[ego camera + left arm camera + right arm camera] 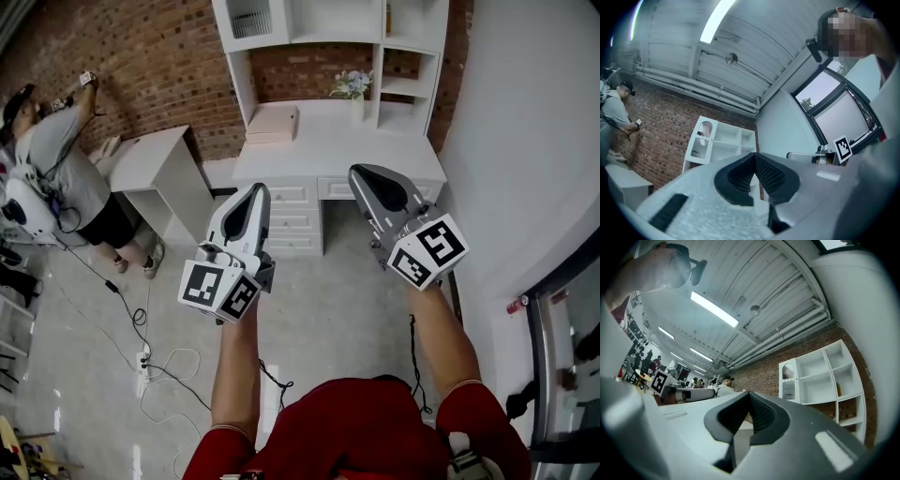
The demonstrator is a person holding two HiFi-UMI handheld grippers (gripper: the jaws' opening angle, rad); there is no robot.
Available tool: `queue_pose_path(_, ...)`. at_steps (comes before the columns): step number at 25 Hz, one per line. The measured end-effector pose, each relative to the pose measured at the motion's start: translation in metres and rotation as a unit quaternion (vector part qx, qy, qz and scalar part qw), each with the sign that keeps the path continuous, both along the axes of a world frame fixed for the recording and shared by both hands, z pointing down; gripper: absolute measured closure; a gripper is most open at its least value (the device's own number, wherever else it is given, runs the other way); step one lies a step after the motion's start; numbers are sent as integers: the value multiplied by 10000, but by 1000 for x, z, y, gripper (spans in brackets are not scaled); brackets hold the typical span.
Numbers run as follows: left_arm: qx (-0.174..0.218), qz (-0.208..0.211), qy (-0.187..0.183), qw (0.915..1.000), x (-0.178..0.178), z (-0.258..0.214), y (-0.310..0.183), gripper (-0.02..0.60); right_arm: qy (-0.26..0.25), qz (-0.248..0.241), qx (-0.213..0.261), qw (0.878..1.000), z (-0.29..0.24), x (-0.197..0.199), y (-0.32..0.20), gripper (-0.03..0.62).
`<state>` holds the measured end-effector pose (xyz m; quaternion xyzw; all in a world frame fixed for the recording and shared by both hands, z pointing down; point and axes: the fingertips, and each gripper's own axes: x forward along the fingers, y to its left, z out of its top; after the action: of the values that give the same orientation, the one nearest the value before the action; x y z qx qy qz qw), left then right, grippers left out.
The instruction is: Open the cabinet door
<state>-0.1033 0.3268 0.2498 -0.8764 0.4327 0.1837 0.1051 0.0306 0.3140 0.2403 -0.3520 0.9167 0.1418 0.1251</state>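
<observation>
L gripper [254,190] & R gripper [362,174]: jaws together on both, nothing btwn them, side by side, well apart from far cabinet door [249,17] w/ arched pane.

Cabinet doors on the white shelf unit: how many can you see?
1: the grille-fronted door at the top left of the shelf unit. Its other compartments are open; lower down, some may be hidden.

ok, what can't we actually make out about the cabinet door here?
- Head view: cabinet door cut off by the top edge; no handle shows.
- Left gripper view: door far off, handle too small to see; left gripper hides what is below the shelves.
- Right gripper view: same, with right gripper across the bottom.
</observation>
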Motion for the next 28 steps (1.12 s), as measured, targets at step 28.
queue_pose_path(28, -154, -307, -433, 9985, -11, 10, -250, 581, -214, -112, 99, 9997, 16, 8, -253, 582)
